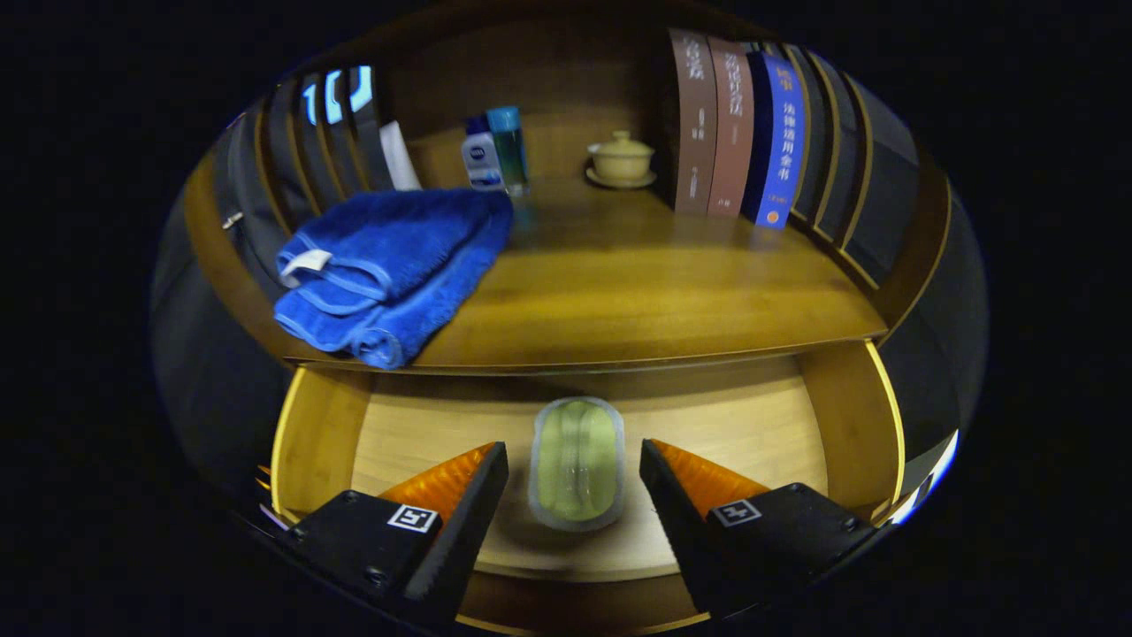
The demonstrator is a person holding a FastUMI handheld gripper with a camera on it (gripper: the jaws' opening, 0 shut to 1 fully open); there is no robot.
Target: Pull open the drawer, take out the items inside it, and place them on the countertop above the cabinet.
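We look down along our gripper (575, 460) into the drawer (424, 425), already pulled out. Its fingers stand wide apart, touching nothing, set either side of a pale green oval container (576, 460) lying flat on the drawer floor between them, seemingly lined up for a grasp. Beyond the fingers lies the countertop (637, 292), where a folded blue towel (389, 265) sits off to the left, leaving bare wood ahead for setting things down

Books (738, 124) upright, lidded cup (622, 157) beside; bottles (497, 150) behind.
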